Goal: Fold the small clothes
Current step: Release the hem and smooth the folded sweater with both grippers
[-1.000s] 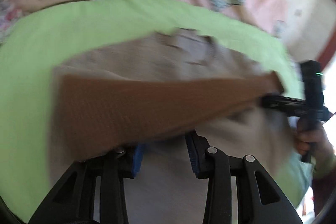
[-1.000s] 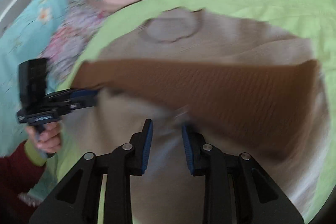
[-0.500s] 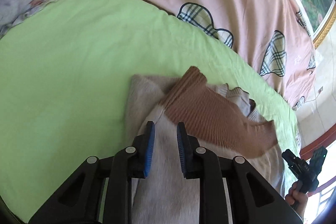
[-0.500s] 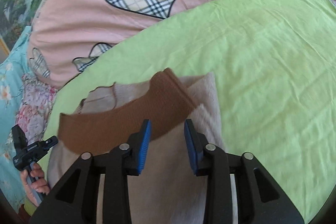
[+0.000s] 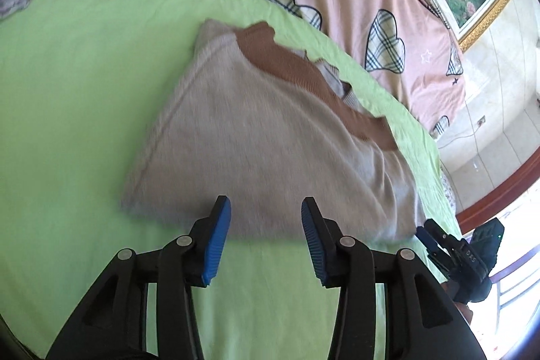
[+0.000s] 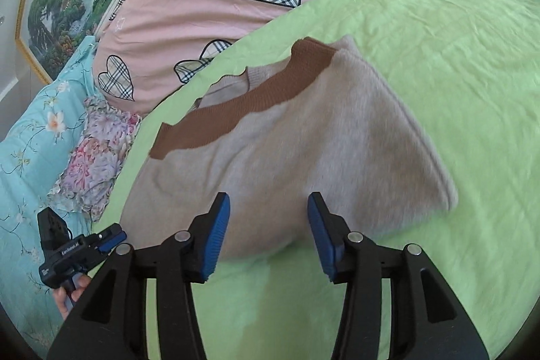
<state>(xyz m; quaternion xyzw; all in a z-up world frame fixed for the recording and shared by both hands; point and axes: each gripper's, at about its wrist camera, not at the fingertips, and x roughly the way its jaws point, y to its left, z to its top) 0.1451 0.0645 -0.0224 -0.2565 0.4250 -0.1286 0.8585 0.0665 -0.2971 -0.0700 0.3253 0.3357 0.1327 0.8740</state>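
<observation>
A beige knit sweater (image 5: 270, 137) with a brown ribbed hem band (image 6: 243, 100) lies folded on the bed's green sheet (image 5: 84, 83). The left gripper (image 5: 266, 238) has its blue-padded fingers (image 5: 216, 238) opening, about half apart, holding nothing, tips just over the sweater's near edge. The right gripper (image 6: 268, 235) likewise: fingers (image 6: 322, 235) opening, empty, above the near edge

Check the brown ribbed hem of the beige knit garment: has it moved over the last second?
Yes. The brown ribbed hem has been carried away from both hand-held grippers, toward the pink heart-print quilt, and now lies folded over the beige garment.
</observation>
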